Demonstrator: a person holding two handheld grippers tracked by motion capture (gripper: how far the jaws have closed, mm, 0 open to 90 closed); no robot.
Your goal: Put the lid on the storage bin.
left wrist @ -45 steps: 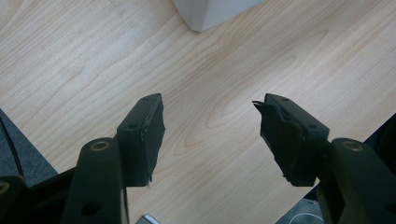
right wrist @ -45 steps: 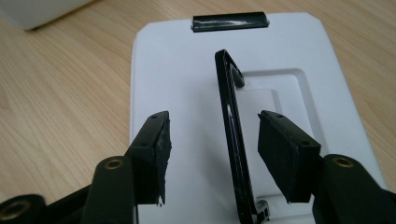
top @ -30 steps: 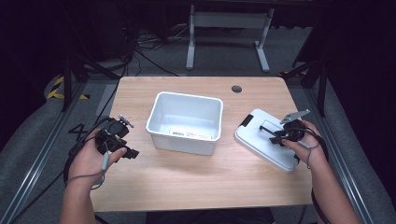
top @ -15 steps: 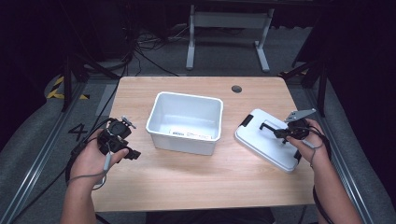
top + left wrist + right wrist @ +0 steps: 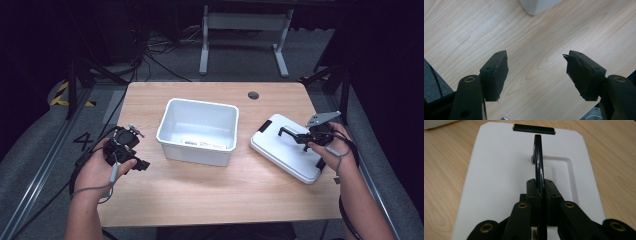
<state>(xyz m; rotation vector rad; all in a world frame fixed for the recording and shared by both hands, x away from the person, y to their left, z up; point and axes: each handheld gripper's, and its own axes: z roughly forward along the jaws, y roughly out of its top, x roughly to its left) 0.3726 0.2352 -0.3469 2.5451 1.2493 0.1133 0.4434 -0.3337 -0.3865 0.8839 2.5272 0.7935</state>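
A white lid (image 5: 280,147) lies on the right of the wooden table, its black handle (image 5: 289,133) swung up from its recess. My right gripper (image 5: 301,137) is shut on that handle; its jaws have just been closing with the handle between them. In the right gripper view the thin handle (image 5: 538,157) stands on edge, pinched between the pads of the right gripper (image 5: 541,188), with the lid (image 5: 499,170) beneath. A white bin (image 5: 197,150) sits open at the table's middle. My left gripper (image 5: 139,164) is open to the bin's left, and in its own view the left gripper (image 5: 536,72) holds nothing.
A black latch strip (image 5: 534,128) sits at the lid's far edge. A corner of the bin (image 5: 536,5) lies ahead of the left gripper. A round cable hole (image 5: 253,95) marks the far side of the table (image 5: 225,195). Dark floor and a metal frame (image 5: 245,30) lie beyond.
The right hand has risen slightly over the lid, with the handle now pinched and standing up. The left hand and the bin have stayed where they were.
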